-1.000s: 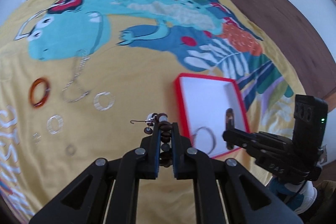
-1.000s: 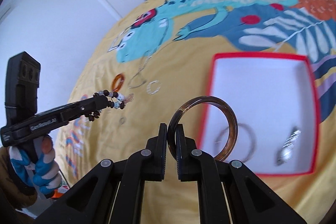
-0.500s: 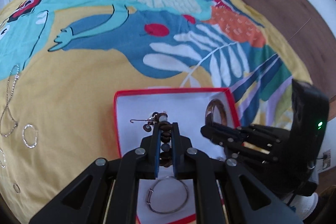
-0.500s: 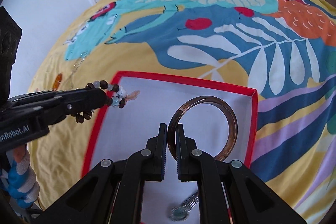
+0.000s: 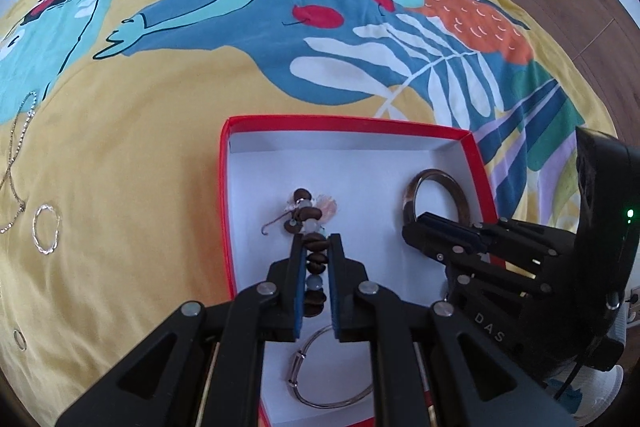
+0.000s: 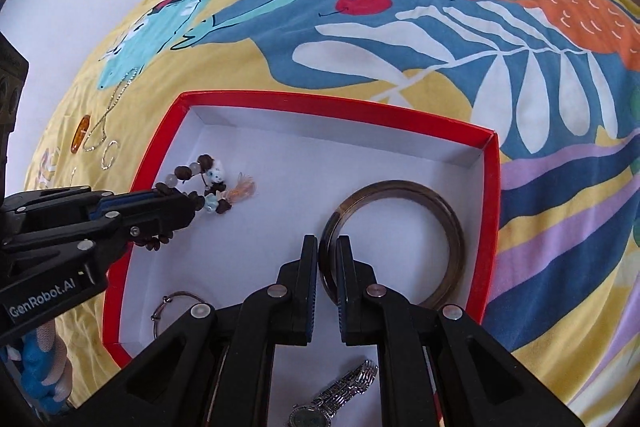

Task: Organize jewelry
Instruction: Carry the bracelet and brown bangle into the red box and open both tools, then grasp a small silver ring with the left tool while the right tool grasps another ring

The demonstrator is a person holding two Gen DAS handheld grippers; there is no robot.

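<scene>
Red-rimmed box [image 6: 490,195] holds everything: left gripper [image 5: 316,247] fingers pinch the beaded bracelet [image 5: 308,215], its free end touching the white floor. Right gripper [image 6: 327,251] fingers, narrow, straddle the brown bangle [image 6: 452,223] on the floor; whether they clamp it is unclear.

1 red box [image 6: 488,195], 3 bracelets and 1 watch [image 6: 336,399] inside; 1 chain [image 5: 16,155], 1 amber ring [image 6: 80,139] outside.

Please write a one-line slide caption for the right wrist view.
Right gripper lowers brown bangle into red box; left gripper brings beaded bracelet.
</scene>
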